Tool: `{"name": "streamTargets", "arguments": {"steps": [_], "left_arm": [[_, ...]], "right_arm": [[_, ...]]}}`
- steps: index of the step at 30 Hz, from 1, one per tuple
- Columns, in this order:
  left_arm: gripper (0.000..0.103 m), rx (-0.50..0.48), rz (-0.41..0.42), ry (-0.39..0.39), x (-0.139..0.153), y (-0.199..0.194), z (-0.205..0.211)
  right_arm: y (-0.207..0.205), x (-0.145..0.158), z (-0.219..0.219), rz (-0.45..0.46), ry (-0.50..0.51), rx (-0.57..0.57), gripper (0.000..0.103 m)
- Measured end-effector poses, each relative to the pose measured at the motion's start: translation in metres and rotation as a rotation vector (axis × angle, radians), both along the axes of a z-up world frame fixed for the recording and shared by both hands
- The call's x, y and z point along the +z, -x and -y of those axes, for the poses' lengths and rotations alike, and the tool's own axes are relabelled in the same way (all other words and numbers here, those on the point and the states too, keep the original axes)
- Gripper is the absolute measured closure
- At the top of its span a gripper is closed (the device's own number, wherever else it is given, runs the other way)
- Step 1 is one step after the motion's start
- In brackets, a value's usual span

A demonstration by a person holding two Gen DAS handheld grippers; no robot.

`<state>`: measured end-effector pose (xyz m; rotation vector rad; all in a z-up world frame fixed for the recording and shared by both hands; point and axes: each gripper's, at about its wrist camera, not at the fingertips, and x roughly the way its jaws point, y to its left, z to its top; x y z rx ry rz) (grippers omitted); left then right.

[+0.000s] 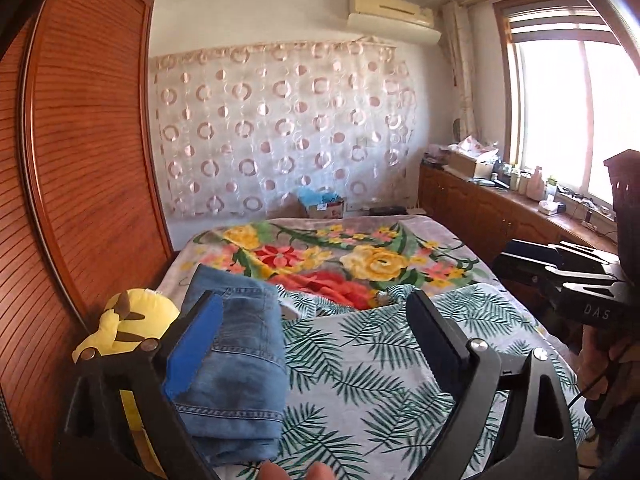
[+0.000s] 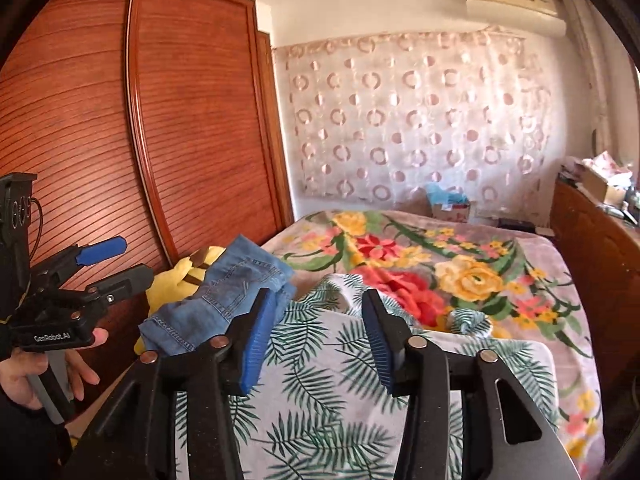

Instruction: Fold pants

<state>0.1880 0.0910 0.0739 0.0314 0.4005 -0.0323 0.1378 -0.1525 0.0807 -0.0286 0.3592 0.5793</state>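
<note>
Folded jeans (image 1: 236, 364) lie on the bed's leaf-print sheet (image 1: 384, 360), beside a yellow plush toy (image 1: 128, 320). Left gripper (image 1: 316, 344) fingers spread wide, empty. Right gripper (image 2: 320, 340) fingers apart, empty.

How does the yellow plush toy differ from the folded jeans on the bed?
The plush toy is bright yellow with brown marks; the jeans are blue denim with stitched seams. The toy is rounded and stuffed; the jeans lie as a flat folded stack. The toy sits nearer the wardrobe, partly hidden behind the jeans. Both rest on the bed.
</note>
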Motion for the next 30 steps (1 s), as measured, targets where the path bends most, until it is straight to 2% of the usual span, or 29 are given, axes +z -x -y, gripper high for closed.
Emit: {"name": "streamTargets", "arguments": {"steps": [2, 5, 16, 22, 30], "left_arm": [[0.010, -0.010, 0.012, -0.013, 0.004, 0.010, 0.010], [0.010, -0.012, 0.018, -0.004, 0.007, 0.024, 0.024], [0.010, -0.063, 0.017, 0.011, 0.001, 0.070, 0.070], [0.010, -0.066, 0.036, 0.012, 0.005, 0.090, 0.080], [0.010, -0.036, 0.051, 0.003, 0.012, 0.099, 0.079]], "right_arm": [[0.016, 0.001, 0.007, 0.016, -0.004, -0.023, 0.048], [0.044, 0.004, 0.016, 0.048, -0.006, -0.069, 0.045], [0.131, 0.000, 0.046, 0.089, -0.010, -0.269, 0.043], [0.153, 0.007, 0.030, 0.096, -0.012, -0.301, 0.043], [0.154, 0.011, 0.015, 0.096, -0.015, -0.309, 0.043]]}}
